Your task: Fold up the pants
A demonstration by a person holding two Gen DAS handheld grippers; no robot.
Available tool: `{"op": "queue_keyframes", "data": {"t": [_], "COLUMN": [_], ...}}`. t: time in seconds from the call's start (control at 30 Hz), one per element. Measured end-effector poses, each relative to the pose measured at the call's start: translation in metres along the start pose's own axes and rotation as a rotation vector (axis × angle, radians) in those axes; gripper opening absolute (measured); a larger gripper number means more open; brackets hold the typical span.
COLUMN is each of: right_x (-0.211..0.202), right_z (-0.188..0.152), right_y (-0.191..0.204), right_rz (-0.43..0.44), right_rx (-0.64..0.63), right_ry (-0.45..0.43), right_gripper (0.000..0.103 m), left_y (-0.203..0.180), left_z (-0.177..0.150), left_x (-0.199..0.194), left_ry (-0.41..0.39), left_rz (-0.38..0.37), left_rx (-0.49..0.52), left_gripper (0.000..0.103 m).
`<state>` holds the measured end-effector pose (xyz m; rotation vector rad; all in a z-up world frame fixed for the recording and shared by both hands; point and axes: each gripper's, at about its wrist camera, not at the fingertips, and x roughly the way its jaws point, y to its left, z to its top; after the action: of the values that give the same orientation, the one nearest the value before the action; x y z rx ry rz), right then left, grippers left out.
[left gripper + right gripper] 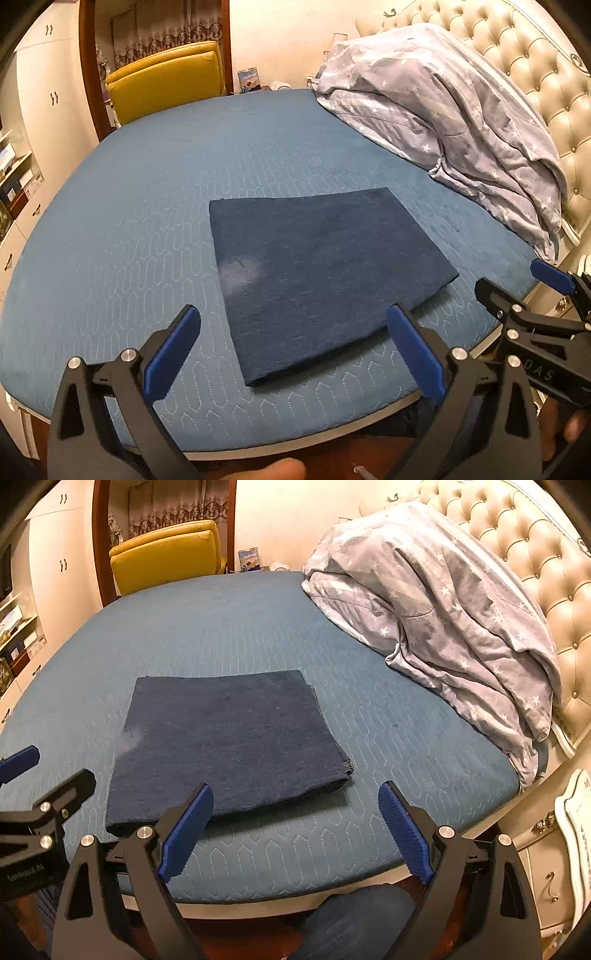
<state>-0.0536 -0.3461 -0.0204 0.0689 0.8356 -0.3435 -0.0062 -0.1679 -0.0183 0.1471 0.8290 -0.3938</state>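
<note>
The dark blue denim pants (pixel 317 273) lie folded into a flat rectangle on the blue quilted bed (pixel 147 192), near its front edge. They also show in the right wrist view (pixel 229 742). My left gripper (pixel 293 321) is open and empty, held just in front of the pants' near edge. My right gripper (pixel 295 797) is open and empty, over the bed's front edge by the pants' right corner. The right gripper also shows in the left wrist view (pixel 517 284), and the left gripper shows at the left of the right wrist view (pixel 44 771).
A crumpled grey star-print duvet (pixel 450 110) is piled at the right against a tufted cream headboard (pixel 535 59). A yellow chair (pixel 166 81) stands behind the bed. White cabinets (pixel 40 92) stand at the left. A white nightstand (pixel 569 849) stands at the right.
</note>
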Motion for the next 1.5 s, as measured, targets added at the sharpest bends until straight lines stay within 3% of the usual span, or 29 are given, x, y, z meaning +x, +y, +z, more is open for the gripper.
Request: {"op": "queue_keyframes", "data": {"t": [1.2, 1.5], "right_x": [0.006, 0.007], "right_z": [-0.003, -0.005], "right_y": [-0.009, -0.010], "right_rz": [0.005, 0.004], "right_rx": [0.026, 0.034], "right_ry": [0.005, 0.008], "right_gripper": [0.087, 0.087], "left_y": [-0.007, -0.006], "left_z": [0.006, 0.008], "left_x": [0.007, 0.011], "left_ry": [-0.006, -0.002], "left_rz": [-0.023, -0.084], "left_rx": [-0.005, -0.012], "left_gripper": [0.101, 0.101]}}
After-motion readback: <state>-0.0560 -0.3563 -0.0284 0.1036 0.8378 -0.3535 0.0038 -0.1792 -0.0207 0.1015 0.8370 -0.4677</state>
